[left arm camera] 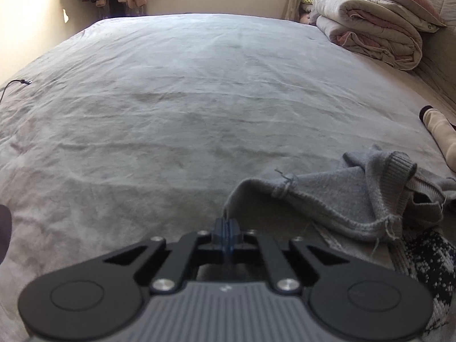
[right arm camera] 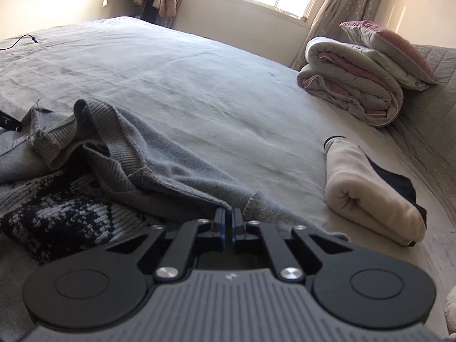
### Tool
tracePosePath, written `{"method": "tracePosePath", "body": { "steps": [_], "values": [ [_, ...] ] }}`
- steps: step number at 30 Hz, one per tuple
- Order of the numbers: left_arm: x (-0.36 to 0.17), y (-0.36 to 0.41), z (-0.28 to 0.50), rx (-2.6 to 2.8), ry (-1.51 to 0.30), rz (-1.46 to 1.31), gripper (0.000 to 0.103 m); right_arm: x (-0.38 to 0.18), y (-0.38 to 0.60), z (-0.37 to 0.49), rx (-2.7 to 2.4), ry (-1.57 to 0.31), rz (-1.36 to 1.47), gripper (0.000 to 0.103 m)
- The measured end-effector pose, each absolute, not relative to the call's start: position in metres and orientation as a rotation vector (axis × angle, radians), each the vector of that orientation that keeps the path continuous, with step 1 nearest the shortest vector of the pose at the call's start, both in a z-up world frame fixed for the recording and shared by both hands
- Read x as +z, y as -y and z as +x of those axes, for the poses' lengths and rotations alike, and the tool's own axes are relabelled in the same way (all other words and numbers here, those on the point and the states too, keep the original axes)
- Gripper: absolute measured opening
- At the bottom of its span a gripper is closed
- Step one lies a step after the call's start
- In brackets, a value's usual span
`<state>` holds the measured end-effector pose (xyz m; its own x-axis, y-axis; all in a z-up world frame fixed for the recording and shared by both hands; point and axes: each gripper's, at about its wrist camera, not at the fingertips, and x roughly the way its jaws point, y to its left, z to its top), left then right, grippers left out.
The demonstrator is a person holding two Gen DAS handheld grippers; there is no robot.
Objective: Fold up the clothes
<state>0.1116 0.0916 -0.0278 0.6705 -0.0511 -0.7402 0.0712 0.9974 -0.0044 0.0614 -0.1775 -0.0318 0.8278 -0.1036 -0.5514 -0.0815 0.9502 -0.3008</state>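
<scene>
On the bed (left arm camera: 171,99), both jaws seemingly pinch one grey sweater (left arm camera: 327,196); one cream roll (right arm camera: 367,196) beside it.

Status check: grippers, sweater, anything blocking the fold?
Left gripper shut on grey sweater edge. Right gripper shut on its hem. Sweater crumpled over patterned knit. Rolled cream garment lies apart; bed sheet ahead.
</scene>
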Motion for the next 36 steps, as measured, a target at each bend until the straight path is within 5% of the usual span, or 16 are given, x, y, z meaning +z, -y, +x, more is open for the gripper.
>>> {"method": "tracePosePath", "body": {
  "steps": [10,21,25,28,30,32,36],
  "values": [
    [0.011,-0.096,0.164,0.102,-0.632,0.277,0.002,0.005,0.216,0.128,-0.161,-0.506,-0.188,0.002],
    [0.013,-0.083,0.252,0.230,-0.481,0.450,0.000,-0.019,0.246,0.215,-0.240,-0.545,-0.098,0.000],
    [0.004,-0.084,0.250,0.158,-0.572,0.409,0.008,-0.026,0.249,0.213,-0.207,-0.588,-0.042,0.008],
    [-0.001,-0.086,0.237,0.146,-0.617,0.366,0.036,-0.027,0.245,0.204,-0.180,-0.615,-0.034,0.013],
    [0.000,-0.090,0.225,0.134,-0.653,0.320,0.048,-0.024,0.242,0.196,-0.168,-0.631,-0.033,0.025],
    [0.000,-0.093,0.212,0.124,-0.697,0.278,0.051,-0.019,0.238,0.182,-0.159,-0.632,-0.028,0.045],
    [0.000,-0.100,0.181,0.090,-0.775,0.168,0.054,-0.012,0.229,0.152,-0.137,-0.657,-0.008,0.046]
  ]
}}
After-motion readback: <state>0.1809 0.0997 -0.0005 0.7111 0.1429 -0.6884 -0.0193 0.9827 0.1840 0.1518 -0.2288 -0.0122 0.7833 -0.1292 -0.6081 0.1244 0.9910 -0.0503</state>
